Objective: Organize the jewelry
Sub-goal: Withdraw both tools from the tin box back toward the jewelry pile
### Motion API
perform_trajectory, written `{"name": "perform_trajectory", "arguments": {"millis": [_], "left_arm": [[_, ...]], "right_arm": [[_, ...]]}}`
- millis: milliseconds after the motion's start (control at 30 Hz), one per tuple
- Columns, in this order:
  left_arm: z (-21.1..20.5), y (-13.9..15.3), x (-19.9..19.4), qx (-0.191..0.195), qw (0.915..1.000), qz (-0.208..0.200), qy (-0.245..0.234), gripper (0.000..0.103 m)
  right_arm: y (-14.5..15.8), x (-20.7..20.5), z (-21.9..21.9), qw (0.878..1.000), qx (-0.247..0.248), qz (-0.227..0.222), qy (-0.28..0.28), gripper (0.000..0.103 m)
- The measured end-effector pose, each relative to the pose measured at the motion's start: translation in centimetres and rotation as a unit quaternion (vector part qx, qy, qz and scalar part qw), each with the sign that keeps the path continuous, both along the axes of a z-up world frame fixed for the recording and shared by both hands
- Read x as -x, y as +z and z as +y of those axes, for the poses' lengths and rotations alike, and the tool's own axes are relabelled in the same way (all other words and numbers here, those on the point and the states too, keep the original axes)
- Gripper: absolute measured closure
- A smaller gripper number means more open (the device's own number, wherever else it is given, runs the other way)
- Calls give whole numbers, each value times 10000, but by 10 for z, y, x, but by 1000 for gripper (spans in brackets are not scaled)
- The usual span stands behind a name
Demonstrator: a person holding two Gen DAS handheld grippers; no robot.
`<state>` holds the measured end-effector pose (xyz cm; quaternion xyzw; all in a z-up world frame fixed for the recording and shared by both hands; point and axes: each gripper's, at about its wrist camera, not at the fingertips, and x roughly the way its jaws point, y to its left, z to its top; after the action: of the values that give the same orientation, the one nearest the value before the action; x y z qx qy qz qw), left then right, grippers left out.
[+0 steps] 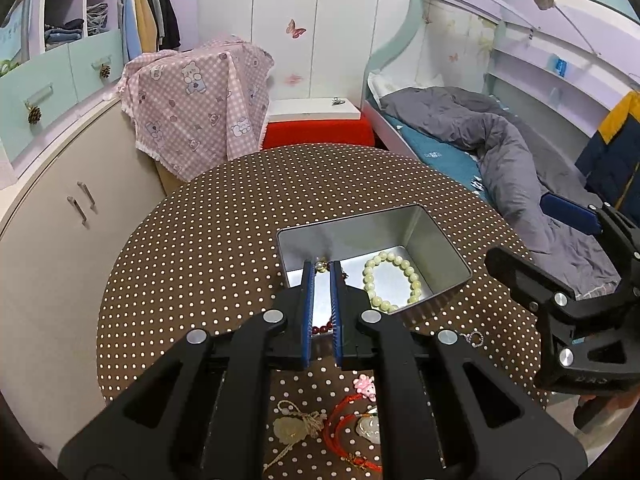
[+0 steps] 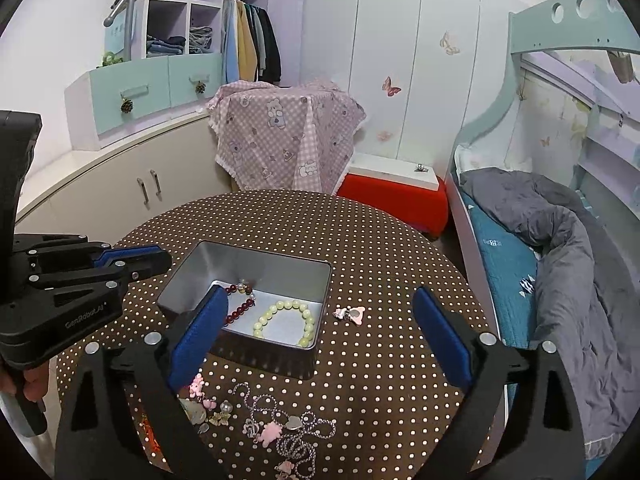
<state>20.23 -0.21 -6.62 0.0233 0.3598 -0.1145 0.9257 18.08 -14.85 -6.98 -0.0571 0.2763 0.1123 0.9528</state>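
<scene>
An open silver tin [image 1: 444,246] [image 2: 280,266] sits on the round polka-dot table. Inside lie a pale green bead bracelet [image 1: 390,280] [image 2: 286,322] and a dark red bead bracelet [image 2: 240,304] [image 1: 322,326]. My left gripper [image 1: 322,268] hovers over the tin's near left part, jaws nearly closed with a narrow gap and nothing between them. My right gripper [image 2: 320,320] is wide open and empty, above the table just in front of the tin. A silver ball-chain necklace with pink charms [image 2: 288,428] and a pink charm [image 2: 352,314] lie on the table.
A red-cord pendant [image 1: 360,424], a jade tassel charm [image 1: 292,428], a pink charm [image 1: 366,386] and a small silver ring piece [image 1: 474,338] lie near the table's front edge. A bed [image 2: 560,240] is to the right, cabinets [image 2: 120,192] to the left.
</scene>
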Motion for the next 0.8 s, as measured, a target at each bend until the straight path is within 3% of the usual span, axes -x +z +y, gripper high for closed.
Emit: {"name": "perform_trajectory", "arguments": {"millis": [700,733,767,800], "left_arm": [[21,10,47,35,9998,-47,190,93],[22,9,50,43,9998,-28,196,86],[23,10,51,60,9998,-30,205,50],[25,11,56,101,9996,-155,204,25]], "right_arm": [[2,44,17,9998,42,-136,117,8],[1,47,19,9998,49,-137,137,8],[1,48,20,9998,53,-138,144,8],[0,50,21,9998,63,-134,147,8]]}}
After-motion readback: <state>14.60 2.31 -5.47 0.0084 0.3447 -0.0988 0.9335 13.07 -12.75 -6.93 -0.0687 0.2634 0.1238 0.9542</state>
